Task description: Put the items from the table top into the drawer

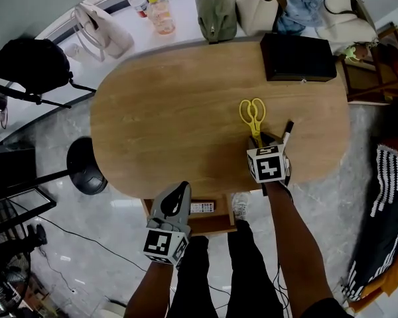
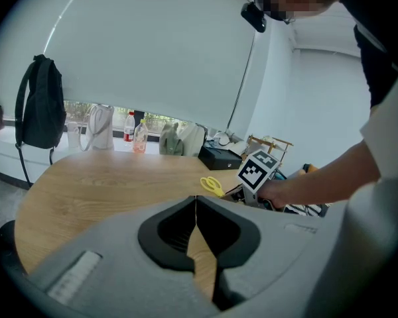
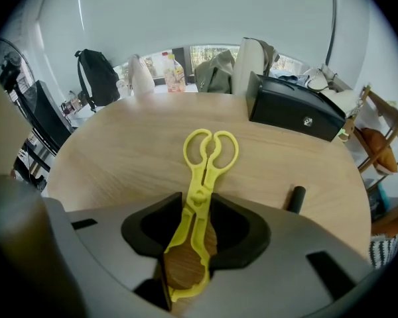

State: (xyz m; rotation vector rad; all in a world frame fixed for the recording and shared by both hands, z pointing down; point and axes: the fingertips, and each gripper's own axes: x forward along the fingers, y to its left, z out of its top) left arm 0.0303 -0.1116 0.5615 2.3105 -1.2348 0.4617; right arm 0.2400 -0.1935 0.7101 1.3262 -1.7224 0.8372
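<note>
R gripper is tipped steeply down at the near edge of the table, jaws clamped on the tongs. They grip the yellow arms low down, w/ the loop handles pointing away across the table. Prob. gripped there because that end lies nearest the person and is narrow enough to pinch. The tongs look flat on the wood, not lifted yet. L gripper is off the table, down by the drawer, jaws together on nothing. My guess is it waits there to steady the drawer or just keep clear. Head view alone shows the drawer pulled out under the near edge w/ a small flat item in it, and a pen just beside R gripper. R gripper view alone shows the pads meeting the tongs on both sides. L gripper view shows its tips touching, bare wood beyond, no drawer.
</note>
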